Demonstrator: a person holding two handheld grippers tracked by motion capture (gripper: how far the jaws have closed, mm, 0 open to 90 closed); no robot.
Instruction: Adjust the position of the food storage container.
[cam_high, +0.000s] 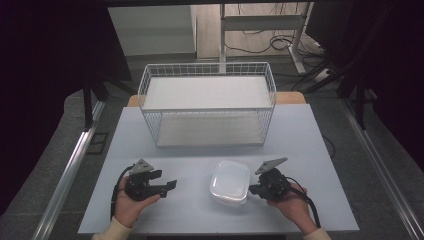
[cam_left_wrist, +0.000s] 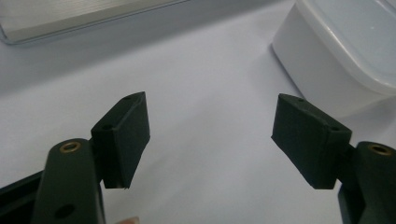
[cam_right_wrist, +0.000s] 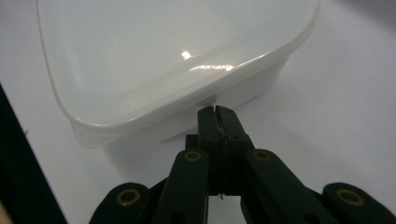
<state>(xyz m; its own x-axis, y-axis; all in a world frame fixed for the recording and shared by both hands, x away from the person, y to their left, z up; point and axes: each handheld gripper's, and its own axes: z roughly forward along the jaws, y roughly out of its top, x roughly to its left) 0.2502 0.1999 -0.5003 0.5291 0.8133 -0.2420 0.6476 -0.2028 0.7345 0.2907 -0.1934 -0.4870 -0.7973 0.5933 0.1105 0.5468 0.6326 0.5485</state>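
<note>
Both hands rested low on the pale table (cam_high: 300, 135), left gripper (cam_high: 169, 185) spread wide, right gripper (cam_high: 252, 189) beside the white plastic container (cam_high: 230, 182), wire basket (cam_high: 207, 102) beyond, left gripper (cam_left_wrist: 210, 135) jaws parted, matte black pads, rounded glossy container (cam_left_wrist: 345, 51) ahead right, right gripper (cam_right_wrist: 218, 112) jaws pressed together, tips touching the translucent lid's (cam_right_wrist: 159, 51) rim.

White lidded plastic container (cam_high: 229, 182), closed, upright, near table's front edge, before wire basket (cam_high: 207, 103)

We see 1 white wire basket (cam_high: 207, 103) standing at the far side of the pale table (cam_high: 300, 135), with cables (cam_high: 280, 42) on the floor beyond.
</note>
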